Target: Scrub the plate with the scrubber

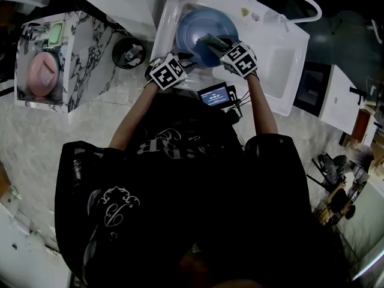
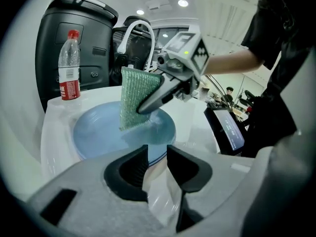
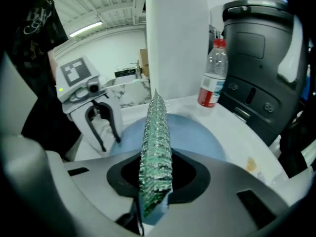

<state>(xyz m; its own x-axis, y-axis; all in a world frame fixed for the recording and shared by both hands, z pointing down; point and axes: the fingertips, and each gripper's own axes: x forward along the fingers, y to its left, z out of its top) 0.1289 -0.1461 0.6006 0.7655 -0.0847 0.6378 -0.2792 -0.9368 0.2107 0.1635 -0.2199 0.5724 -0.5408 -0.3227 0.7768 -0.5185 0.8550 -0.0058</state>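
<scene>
A blue plate point(image 1: 191, 27) lies in the white sink point(image 1: 282, 65). My left gripper point(image 1: 188, 60) is at the plate's near left rim, and in the left gripper view the jaws point(image 2: 157, 158) are shut on the rim of the plate point(image 2: 98, 132). My right gripper point(image 1: 213, 44) comes in from the near right, shut on the green scrubber point(image 1: 210, 41). The scrubber point(image 2: 136, 100) stands on edge with its lower end on the plate. In the right gripper view the scrubber point(image 3: 155, 142) sticks up from the jaws over the plate point(image 3: 202, 132), and the left gripper point(image 3: 109, 139) is at the plate's left rim.
A water bottle with a red label point(image 2: 69, 65) stands behind the sink, beside a black appliance point(image 2: 84, 38) and a white faucet point(image 2: 136, 31). A small lit screen point(image 1: 214, 95) sits by the sink's near edge. Left of it are a black round pot point(image 1: 128, 51) and a marble block point(image 1: 78, 71).
</scene>
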